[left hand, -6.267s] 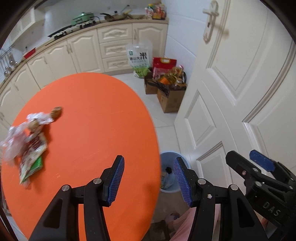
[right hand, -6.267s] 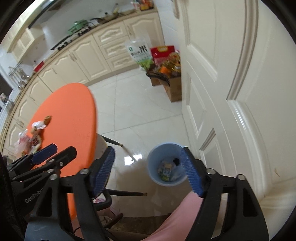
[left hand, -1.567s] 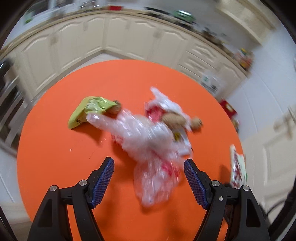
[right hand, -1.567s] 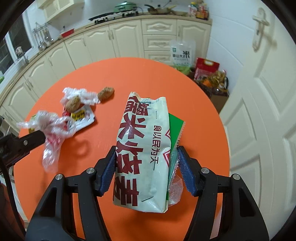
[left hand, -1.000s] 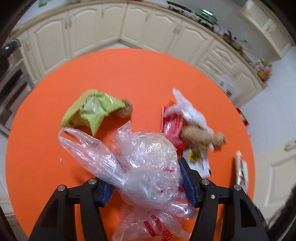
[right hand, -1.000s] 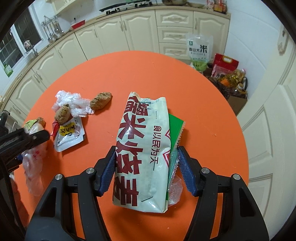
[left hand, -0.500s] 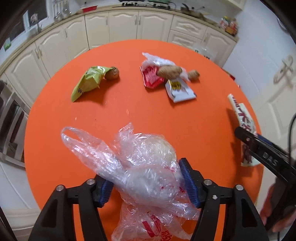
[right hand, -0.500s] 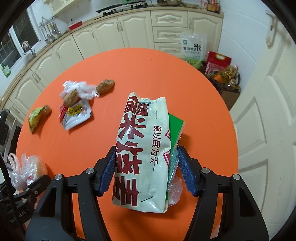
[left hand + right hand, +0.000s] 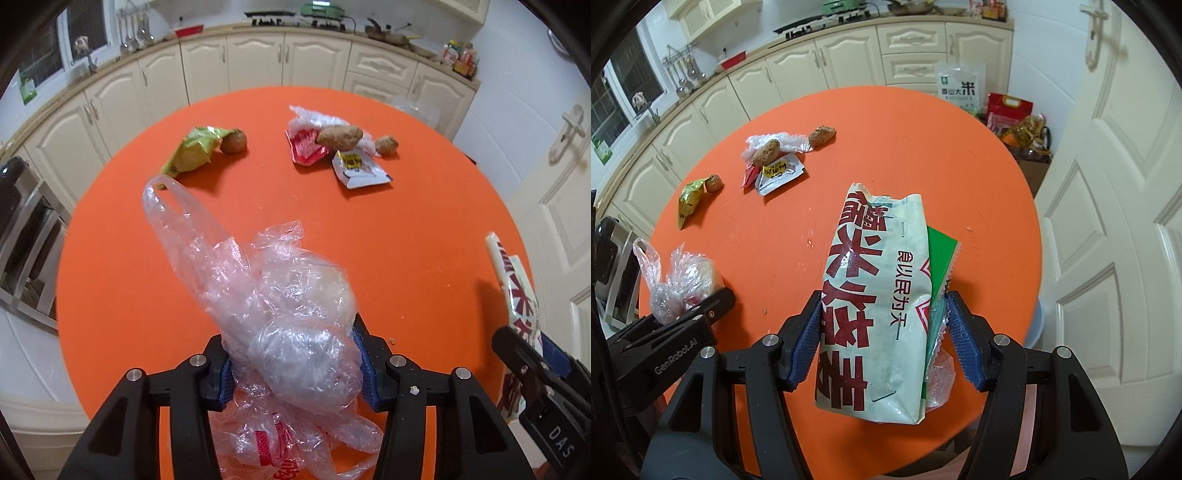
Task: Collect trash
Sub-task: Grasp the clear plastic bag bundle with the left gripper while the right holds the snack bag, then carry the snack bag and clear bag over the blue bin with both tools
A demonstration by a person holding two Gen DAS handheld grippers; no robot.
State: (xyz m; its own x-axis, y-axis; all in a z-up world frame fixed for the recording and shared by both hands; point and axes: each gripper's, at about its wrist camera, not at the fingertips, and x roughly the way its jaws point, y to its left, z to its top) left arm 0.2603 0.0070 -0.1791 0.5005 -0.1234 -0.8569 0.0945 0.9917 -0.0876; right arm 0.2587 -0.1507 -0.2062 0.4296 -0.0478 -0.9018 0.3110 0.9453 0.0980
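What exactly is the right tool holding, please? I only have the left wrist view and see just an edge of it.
Observer: The right tool is shut on a white paper bag printed with red characters.
Operator: Is anything else caught in it?
Observer: Yes, a green wrapper is pinched alongside the bag.
Operator: Can you see the bin?
Observer: Only a sliver of a blue bin shows past the orange table, near the door.

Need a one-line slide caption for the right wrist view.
Right gripper clamps a paper food bag above the orange table; wrappers remain.
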